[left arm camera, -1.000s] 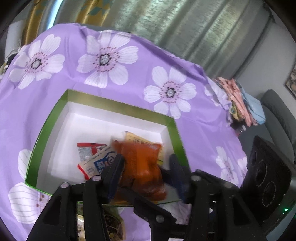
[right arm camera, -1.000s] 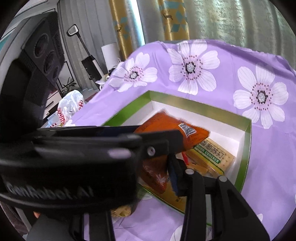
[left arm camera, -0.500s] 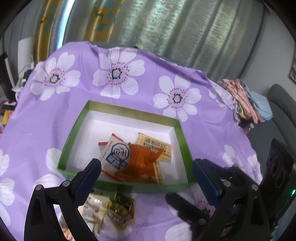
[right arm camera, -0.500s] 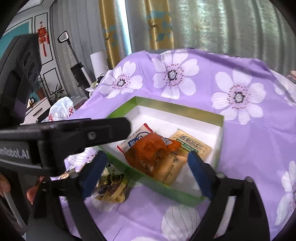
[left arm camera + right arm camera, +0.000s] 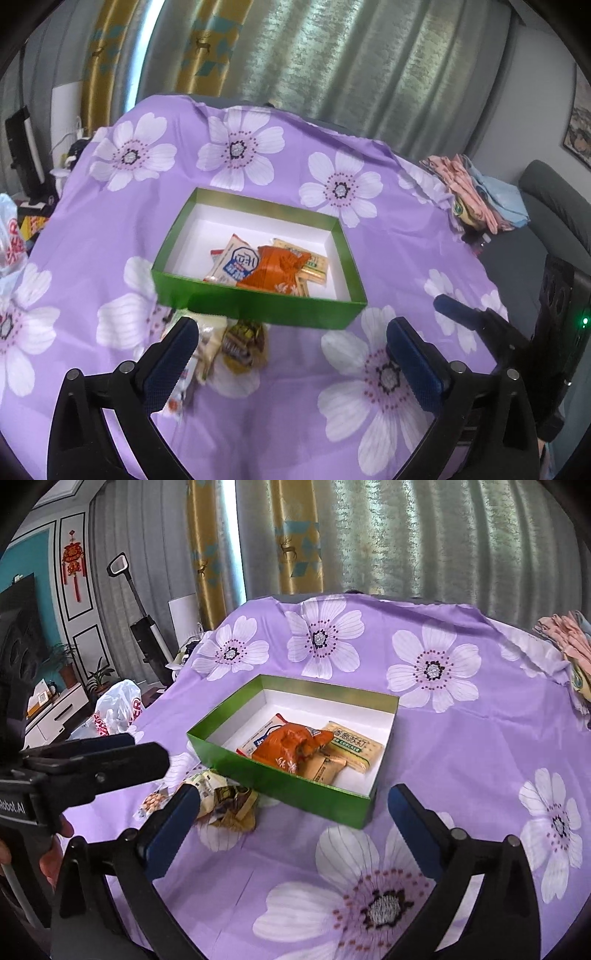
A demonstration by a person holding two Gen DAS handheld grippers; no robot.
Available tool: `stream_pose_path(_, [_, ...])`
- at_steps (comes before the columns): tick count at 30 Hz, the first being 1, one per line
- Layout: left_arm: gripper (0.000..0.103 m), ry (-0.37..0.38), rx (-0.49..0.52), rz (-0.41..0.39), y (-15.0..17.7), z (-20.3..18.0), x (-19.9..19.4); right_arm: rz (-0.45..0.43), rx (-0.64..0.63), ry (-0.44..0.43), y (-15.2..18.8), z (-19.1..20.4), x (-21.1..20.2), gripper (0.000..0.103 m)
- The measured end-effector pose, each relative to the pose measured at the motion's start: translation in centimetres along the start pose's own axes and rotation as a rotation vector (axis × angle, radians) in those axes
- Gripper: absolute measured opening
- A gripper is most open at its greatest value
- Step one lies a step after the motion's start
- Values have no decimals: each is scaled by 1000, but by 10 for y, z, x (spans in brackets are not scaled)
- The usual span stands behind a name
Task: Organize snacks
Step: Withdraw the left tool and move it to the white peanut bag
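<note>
Box (image 5: 258,308) sits mid-table on the cloth (image 5: 406,266). Snack packets (image 5: 266,264) inside it. More packets (image 5: 236,345) lie before its near wall.

A cracker packet (image 5: 352,746) inside the green box (image 5: 295,790) reads "CRACKER" on a green band (its first word is unclear). The left claw's body (image 5: 22,805) shows "Robot.AI", cut off by the frame edge.

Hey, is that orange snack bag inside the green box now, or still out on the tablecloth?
Inside. The orange snack bag lies within the green box, on other packets, and no gripper touches it.
</note>
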State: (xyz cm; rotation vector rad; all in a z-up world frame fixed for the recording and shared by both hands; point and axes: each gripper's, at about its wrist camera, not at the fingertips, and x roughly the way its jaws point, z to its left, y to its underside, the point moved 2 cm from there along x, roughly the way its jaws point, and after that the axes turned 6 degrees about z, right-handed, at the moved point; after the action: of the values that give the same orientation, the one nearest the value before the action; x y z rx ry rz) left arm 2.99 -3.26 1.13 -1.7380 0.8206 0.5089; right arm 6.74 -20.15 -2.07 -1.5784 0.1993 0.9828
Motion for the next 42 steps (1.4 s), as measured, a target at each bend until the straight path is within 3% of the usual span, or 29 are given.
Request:
stream_pose_path(14, [101,-23,-8,-18,29,3,-38,-32,-18,-4,20,23,-42,103])
stream_pose_path(27, [101,-26,-67,0,50,27,-45,-12,-42,-22,32,42,-47,103])
stream_pose_path(37, [101,-60,-112,100,83,66,-22,109,-36,-130,62,57,-9,102])
stream_pose_path(42, [101,-32,-174,124,94,90,-10,176,-38,-204,76,70,15,102])
